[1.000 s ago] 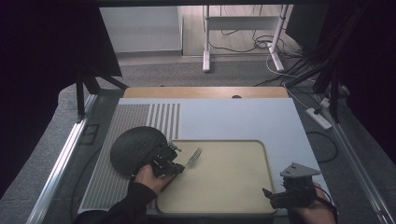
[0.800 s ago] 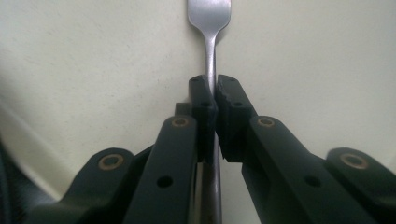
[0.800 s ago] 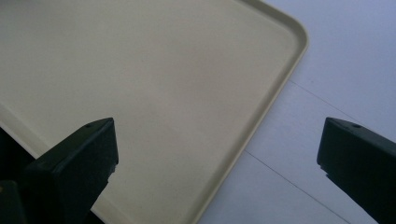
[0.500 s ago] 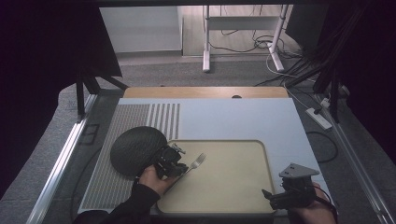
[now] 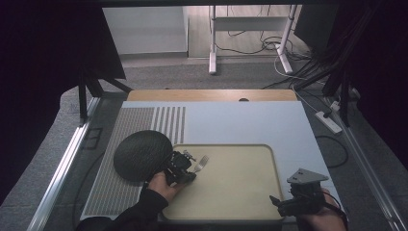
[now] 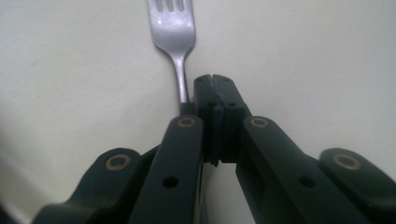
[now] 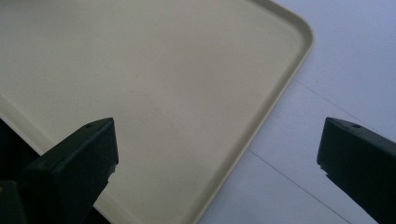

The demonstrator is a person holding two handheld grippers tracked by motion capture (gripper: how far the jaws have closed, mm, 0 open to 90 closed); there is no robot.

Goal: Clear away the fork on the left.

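Observation:
A steel fork (image 5: 201, 163) lies at the left end of the beige tray (image 5: 231, 192), tines pointing away. My left gripper (image 5: 188, 169) sits just behind it and is shut. In the left gripper view the pads (image 6: 208, 93) meet tip to tip after just closing a little further. Nothing shows between them. The fork (image 6: 175, 28) handle runs along the left jaw's outer side and slips under it. My right gripper (image 5: 279, 204) hovers open over the tray's near right corner (image 7: 261, 121), jaws wide apart with nothing between them.
A black round plate (image 5: 142, 155) rests on the striped mat just left of the tray, close behind my left hand. The white table surface (image 5: 240, 122) stretches beyond the tray. Metal rails run along both table sides.
My left gripper has edged slightly right, off the plate's rim and onto the tray, with the fork staying just ahead of it. The right gripper has kept still.

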